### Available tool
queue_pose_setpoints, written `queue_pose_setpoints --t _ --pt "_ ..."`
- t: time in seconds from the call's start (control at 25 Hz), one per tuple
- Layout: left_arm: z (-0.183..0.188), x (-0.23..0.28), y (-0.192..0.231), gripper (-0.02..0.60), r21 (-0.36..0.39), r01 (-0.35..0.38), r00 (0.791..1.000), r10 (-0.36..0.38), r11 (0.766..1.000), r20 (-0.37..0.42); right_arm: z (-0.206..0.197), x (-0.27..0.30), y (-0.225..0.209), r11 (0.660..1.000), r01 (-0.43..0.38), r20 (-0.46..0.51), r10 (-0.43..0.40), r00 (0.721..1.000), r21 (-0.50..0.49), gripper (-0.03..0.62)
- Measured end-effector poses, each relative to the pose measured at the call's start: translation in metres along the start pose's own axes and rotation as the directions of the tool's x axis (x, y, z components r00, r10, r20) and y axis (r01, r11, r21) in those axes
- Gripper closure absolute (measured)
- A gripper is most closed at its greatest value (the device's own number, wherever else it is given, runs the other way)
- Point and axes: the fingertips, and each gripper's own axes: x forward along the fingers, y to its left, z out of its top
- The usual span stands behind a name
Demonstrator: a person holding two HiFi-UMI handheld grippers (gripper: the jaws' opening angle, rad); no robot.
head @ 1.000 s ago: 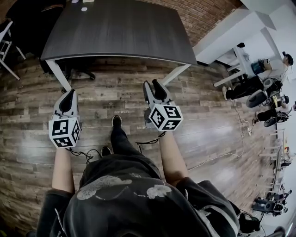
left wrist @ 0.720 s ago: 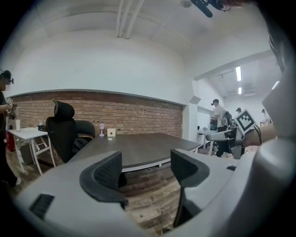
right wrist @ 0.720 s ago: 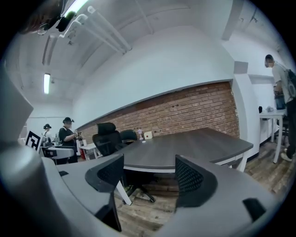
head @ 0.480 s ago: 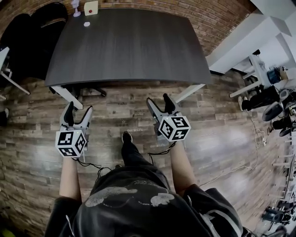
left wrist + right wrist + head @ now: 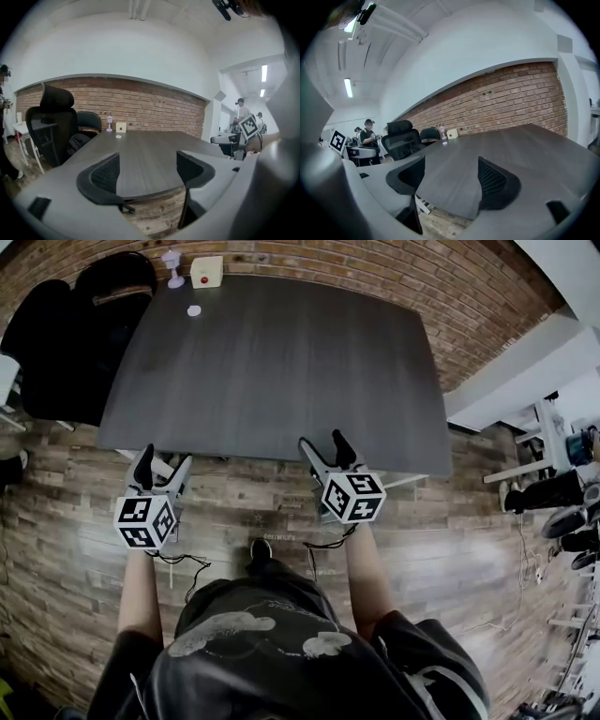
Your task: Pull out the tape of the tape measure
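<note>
Now I have the left gripper (image 5: 166,457) and the right gripper (image 5: 322,440) at the table's (image 5: 281,371) near edge, both jaws wide, having just been opening, with nothing between them. The tape measure (image 5: 206,271), a white square case with a red dot, sits at 11 o'clock on the far corner, well apart from both.

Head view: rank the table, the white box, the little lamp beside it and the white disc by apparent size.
1. table
2. white box and little lamp: too alike to rank
3. white disc, smallest
</note>
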Motion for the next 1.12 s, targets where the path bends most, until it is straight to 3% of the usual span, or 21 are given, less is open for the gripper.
queue_pose_setpoints --t 0.32,0.48,0.68,0.88,1.12 --pt "0.019 0.012 0.054 0.207 -0.003 -0.089 0.996 0.089 0.996 0.0 0.021 0.081 0.019 0.995 -0.097 -0.046 0.096 0.994 -0.021 0.26" --pt "0.027 0.027 0.089 0.207 -0.002 -0.094 0.995 0.095 0.996 0.009 0.023 0.12 0.034 0.994 -0.108 -0.081 0.106 0.991 -0.017 0.26" --pt "0.041 0.07 0.141 0.207 0.007 -0.054 0.998 0.054 0.999 0.023 0.033 0.179 0.045 0.996 -0.075 -0.095 0.071 0.993 -0.037 0.26" --pt "0.07 0.137 0.21 0.207 0.091 -0.012 1.0 0.011 0.996 0.011 0.057 0.262 0.066 0.997 -0.067 -0.087 0.063 0.994 -0.043 0.26" --pt "0.105 0.202 0.266 0.206 0.088 0.087 0.996 -0.086 0.992 -0.013 0.079 0.347 0.081 0.998 -0.053 -0.129 0.047 0.991 -0.046 0.26"
